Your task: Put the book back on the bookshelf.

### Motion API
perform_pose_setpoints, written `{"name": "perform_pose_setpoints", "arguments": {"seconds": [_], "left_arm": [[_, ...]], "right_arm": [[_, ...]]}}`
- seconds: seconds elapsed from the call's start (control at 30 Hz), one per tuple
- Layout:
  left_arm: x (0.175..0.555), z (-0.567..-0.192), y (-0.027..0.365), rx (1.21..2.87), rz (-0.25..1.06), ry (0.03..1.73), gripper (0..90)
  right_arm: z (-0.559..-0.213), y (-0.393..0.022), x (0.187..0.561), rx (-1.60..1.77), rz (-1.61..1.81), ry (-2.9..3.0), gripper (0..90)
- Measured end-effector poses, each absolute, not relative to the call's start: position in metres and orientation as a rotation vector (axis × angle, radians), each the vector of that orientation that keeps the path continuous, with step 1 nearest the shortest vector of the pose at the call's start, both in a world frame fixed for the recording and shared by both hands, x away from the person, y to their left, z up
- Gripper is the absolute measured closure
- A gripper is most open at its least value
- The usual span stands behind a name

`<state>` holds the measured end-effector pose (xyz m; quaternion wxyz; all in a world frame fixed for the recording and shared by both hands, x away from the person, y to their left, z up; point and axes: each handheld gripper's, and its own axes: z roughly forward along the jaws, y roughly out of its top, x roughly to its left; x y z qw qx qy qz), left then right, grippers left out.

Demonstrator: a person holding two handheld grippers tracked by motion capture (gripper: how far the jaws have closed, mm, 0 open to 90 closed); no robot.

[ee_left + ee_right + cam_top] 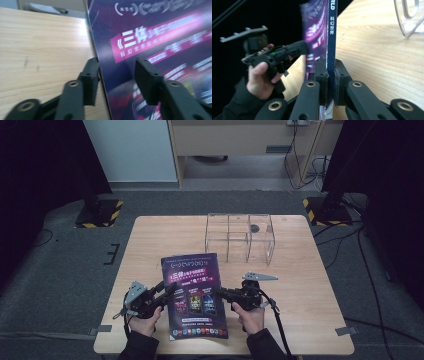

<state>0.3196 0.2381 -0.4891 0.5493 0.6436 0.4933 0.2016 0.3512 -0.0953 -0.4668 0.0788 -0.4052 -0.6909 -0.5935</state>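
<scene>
Purple glossy-covered magazine [196, 295] at near table edge, between both hands, well short of clear acrylic divided organiser box [240, 238]. Right gripper [330, 75] clamped on spine edge [331, 37], apparently bearing weight for lift. Left gripper [117, 75] with jaws apart, straddling opposite cover edge, pads off paper; probably freed so right alone carries. Light wooden table [300, 285] underneath. Cover print blurred in left gripper view; magazine's underside hidden; lift off table hard to judge.
</scene>
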Motion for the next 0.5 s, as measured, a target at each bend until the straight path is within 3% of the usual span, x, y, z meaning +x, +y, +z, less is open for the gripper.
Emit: {"name": "perform_pose_setpoints", "arguments": {"seconds": [0.17,0.5], "left_arm": [[0.323,-0.493,0.241,1.534,0.511,1.217,38.9],[0.332,-0.508,0.246,1.609,0.58,1.349,29.4]], "right_arm": [[-0.457,-0.096,0.349,-1.216,-1.797,-2.105,84.6],[-0.429,-0.107,0.352,-1.214,-1.909,-2.087,84.6]]}}
